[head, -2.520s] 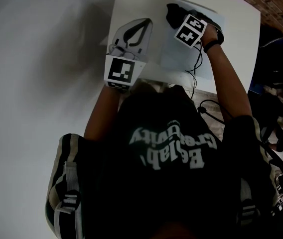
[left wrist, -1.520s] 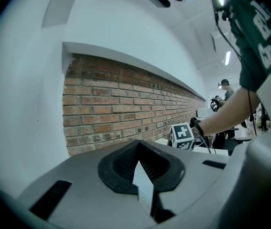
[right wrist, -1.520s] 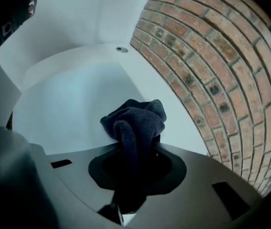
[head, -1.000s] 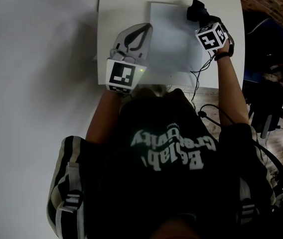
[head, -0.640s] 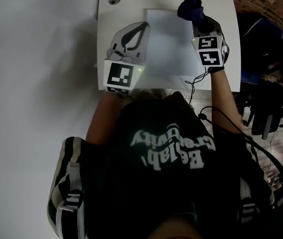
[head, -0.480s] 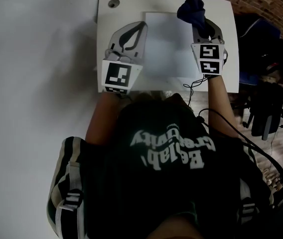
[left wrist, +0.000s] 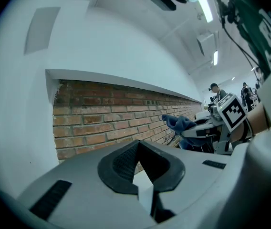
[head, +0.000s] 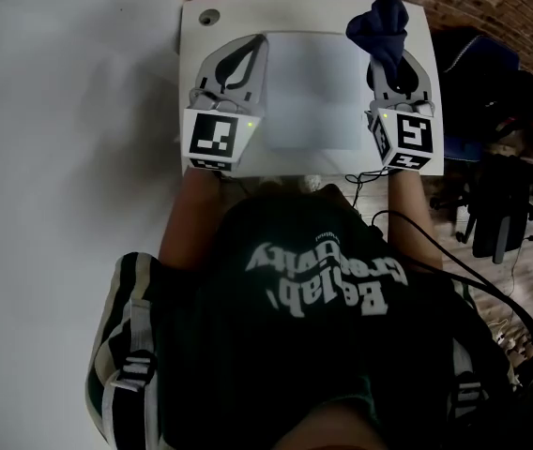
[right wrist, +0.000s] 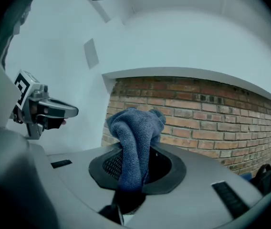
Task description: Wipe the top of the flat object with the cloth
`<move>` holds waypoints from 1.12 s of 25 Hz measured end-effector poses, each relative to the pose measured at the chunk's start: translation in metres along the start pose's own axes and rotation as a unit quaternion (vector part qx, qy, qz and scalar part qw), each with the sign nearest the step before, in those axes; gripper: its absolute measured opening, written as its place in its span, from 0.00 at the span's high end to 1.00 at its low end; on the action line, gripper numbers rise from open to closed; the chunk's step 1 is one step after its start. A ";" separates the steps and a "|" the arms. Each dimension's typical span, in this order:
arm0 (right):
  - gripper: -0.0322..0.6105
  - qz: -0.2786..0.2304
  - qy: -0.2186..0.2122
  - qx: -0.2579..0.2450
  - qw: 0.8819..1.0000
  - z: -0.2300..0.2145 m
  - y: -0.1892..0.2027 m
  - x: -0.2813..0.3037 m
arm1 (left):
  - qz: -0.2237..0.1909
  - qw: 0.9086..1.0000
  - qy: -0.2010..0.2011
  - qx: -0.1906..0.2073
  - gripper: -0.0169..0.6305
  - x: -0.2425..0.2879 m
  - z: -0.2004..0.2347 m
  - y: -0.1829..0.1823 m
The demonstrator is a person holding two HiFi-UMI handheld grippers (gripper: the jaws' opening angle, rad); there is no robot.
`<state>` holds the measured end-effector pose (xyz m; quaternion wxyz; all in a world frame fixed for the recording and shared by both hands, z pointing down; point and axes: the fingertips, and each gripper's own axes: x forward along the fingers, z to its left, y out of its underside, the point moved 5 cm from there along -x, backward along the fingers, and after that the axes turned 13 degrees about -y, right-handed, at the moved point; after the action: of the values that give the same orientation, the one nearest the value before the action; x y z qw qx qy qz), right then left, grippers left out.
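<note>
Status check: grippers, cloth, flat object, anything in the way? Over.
Left gripper shut, empty, beside the flat object. Right gripper shut on cloth, past its right edge. Nothing seen on its top.

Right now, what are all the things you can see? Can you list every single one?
table: one, white, under everything
round hole: one, grey, the table's far left corner
flat object: one, white, lying in the middle of the table, between the two grippers
cloth: one, dark blue, bunched up, sticking out of the right gripper's jaws
brick wall: one, red-brown, beyond the table
cable: at least one, black, at the table's near edge
left hand-held gripper: one, grey, left of the flat object, jaws together, nothing between them
right hand-held gripper: one, grey, right of the flat object, shut on the cloth
person's arms: two, bare, reaching to the grippers
</note>
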<state>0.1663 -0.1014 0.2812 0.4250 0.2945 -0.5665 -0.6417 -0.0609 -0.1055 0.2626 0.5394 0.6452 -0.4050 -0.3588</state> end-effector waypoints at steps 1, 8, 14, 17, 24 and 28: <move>0.86 -0.006 0.000 -0.001 1.000 -0.001 -0.003 -0.003 | -0.003 1.000 -0.003 0.001 0.98 -0.001 0.002 -0.002; 0.86 -0.014 0.001 -0.020 1.000 0.001 -0.006 -0.009 | -0.013 1.000 -0.025 0.001 0.97 -0.002 0.018 -0.002; 0.86 -0.014 0.003 -0.040 0.999 0.005 -0.010 -0.013 | -0.010 1.000 -0.026 0.004 0.97 -0.003 0.015 -0.004; 0.86 -0.013 0.006 -0.042 0.999 0.003 -0.011 -0.014 | -0.007 1.000 -0.026 0.006 0.98 -0.004 0.014 -0.003; 0.86 -0.014 0.005 -0.048 0.999 0.011 -0.010 -0.016 | -0.011 1.000 -0.026 0.003 0.97 -0.011 0.013 -0.001; 0.86 -0.014 0.005 -0.048 0.999 0.010 -0.011 -0.014 | -0.013 1.000 -0.027 0.005 0.97 -0.009 0.016 -0.002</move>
<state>0.1617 -0.0838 0.2713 0.4325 0.2846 -0.5293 -0.6722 -0.0784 -0.1032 0.2581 0.5201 0.6435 -0.4125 -0.3811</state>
